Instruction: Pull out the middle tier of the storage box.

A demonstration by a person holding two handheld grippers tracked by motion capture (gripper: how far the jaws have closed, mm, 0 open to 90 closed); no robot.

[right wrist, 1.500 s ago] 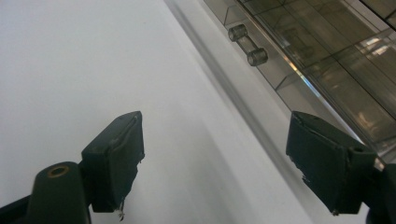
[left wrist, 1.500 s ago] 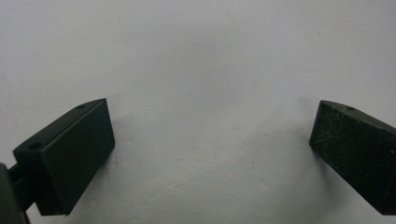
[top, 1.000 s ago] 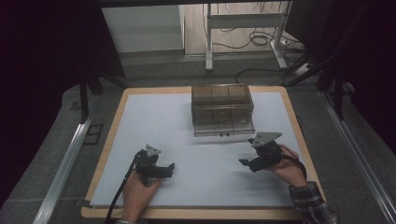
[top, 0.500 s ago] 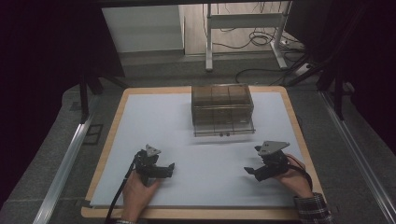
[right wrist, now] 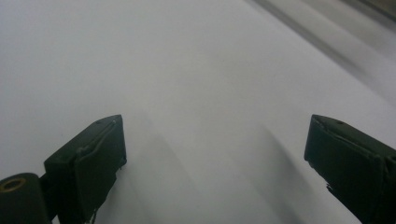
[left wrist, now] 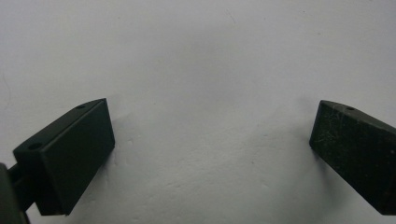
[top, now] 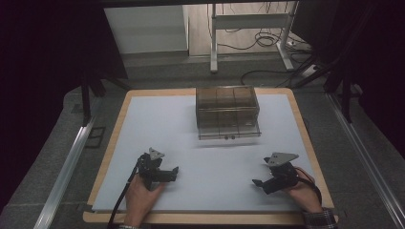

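Note:
A clear brownish plastic drawer box [top: 228,112] stands at the back middle of the white mat [top: 215,157]. My left gripper [top: 173,172] rests low over the mat's front left, held in a hand; its jaws stand wide apart with bare mat between them [left wrist: 210,140]. My right gripper [top: 256,183] sits at the front right, pointing left. Its jaws have just been opening and now stand wide with nothing between them [right wrist: 215,144]. Both grippers are well in front of the box.
The mat lies on a wooden board [top: 305,138] set on a grey surface. Metal rails [top: 67,167] run along both sides. Behind the table are a white cabinet [top: 143,28], a desk frame and floor cables [top: 267,45].
My right gripper has moved toward the front edge of the mat and lower. The left gripper has stayed in place.

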